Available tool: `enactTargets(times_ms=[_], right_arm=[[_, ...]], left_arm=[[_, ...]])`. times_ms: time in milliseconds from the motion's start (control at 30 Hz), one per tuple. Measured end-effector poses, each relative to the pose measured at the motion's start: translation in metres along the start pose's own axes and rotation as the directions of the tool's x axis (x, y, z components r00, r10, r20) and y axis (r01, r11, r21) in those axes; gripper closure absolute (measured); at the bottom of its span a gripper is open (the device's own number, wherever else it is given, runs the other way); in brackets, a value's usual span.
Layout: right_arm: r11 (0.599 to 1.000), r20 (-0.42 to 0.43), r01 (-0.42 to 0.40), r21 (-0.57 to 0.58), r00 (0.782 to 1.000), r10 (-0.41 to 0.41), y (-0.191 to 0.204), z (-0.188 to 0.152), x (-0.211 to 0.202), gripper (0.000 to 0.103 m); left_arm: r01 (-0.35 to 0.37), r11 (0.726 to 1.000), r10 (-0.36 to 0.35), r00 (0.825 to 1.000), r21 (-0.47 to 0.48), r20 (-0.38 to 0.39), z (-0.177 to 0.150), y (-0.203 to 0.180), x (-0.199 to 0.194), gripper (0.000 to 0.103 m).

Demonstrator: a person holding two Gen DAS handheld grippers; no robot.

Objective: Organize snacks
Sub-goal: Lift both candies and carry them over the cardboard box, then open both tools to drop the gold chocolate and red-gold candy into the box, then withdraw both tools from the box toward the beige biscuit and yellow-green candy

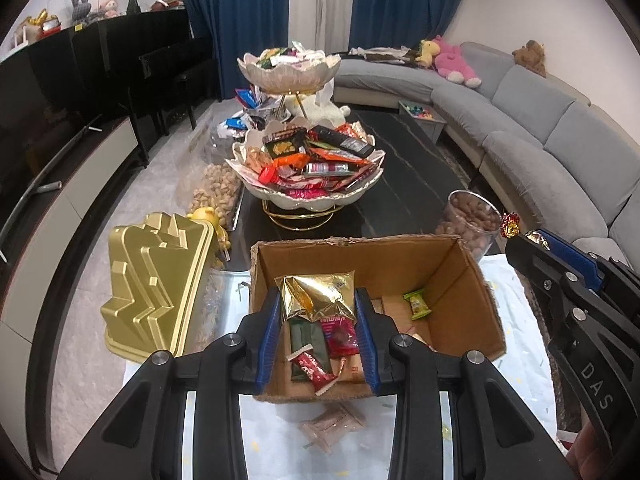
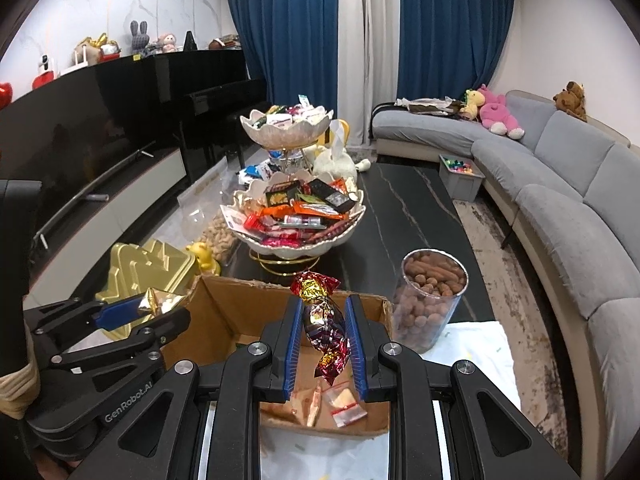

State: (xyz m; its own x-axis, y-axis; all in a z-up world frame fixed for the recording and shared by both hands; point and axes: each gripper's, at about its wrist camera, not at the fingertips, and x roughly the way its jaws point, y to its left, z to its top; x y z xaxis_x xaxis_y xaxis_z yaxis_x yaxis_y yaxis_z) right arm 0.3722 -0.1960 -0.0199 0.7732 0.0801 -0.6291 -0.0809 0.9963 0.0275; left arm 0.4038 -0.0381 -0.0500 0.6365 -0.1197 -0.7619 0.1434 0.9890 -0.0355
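My left gripper [image 1: 316,300] is shut on a gold foil snack packet [image 1: 318,294] and holds it above the open cardboard box [image 1: 472,280]. In the box lie a few wrapped snacks, among them a red bar [image 1: 314,368] and a green packet [image 1: 416,304]. My right gripper [image 2: 323,312] is shut on a red and gold twist-wrapped candy [image 2: 324,324] over the box's right side [image 2: 224,312]. The two-tier bowl stand [image 1: 308,196], heaped with snacks, stands beyond the box on the dark table. The right gripper shows in the left view [image 1: 520,240], the left in the right view [image 2: 160,306].
A gold ridged tin [image 1: 156,288] stands left of the box. A clear jar of nuts [image 2: 432,296] stands to the box's right. A tray of pistachios [image 1: 216,188] lies at the table's left edge. A pink packet [image 1: 332,426] lies on the white cloth in front of the box. A grey sofa [image 2: 560,208] curves on the right.
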Motion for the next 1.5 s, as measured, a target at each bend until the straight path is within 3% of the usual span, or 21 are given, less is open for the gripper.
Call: enactTargets(times_ms=[467,600,700,767,867,1133,1500], right_arm=[[0.999,-0.057,-0.014,-0.036,0.998,0.012,0.0,0.002,0.028,0.08],[0.999,-0.062,-0.023,-0.048,0.998,0.02,0.003,0.002,0.029,0.079],[0.998,-0.058,-0.016,-0.054,0.998,0.013,0.003,0.001,0.027,0.068],[0.999,-0.046,0.001,-0.053,0.999,-0.004,0.002,0.002,0.025,0.046],[0.999,-0.029,0.026,-0.047,0.999,-0.028,0.0,0.002,0.021,0.036],[0.997,-0.005,0.052,-0.053,0.999,-0.052,-0.001,0.001,0.006,0.033],[0.997,0.02,0.065,-0.029,0.998,-0.065,-0.012,-0.011,-0.022,0.033]], left_arm=[[0.007,1.0,-0.007,0.999,0.0,-0.042,0.001,0.0,0.029,0.068],[0.012,1.0,-0.012,0.999,0.002,-0.045,0.001,0.0,0.027,0.064],[0.008,1.0,-0.008,0.999,0.002,-0.044,0.0,0.002,0.026,0.053],[0.005,1.0,-0.005,0.999,0.002,-0.04,0.0,0.003,0.023,0.049],[-0.014,1.0,0.014,0.999,-0.003,-0.033,-0.001,0.007,0.02,0.036],[-0.046,0.999,0.046,0.999,-0.013,-0.007,-0.004,0.01,0.004,0.019],[-0.056,0.998,0.056,0.998,-0.017,-0.004,-0.022,0.004,-0.016,0.015]])
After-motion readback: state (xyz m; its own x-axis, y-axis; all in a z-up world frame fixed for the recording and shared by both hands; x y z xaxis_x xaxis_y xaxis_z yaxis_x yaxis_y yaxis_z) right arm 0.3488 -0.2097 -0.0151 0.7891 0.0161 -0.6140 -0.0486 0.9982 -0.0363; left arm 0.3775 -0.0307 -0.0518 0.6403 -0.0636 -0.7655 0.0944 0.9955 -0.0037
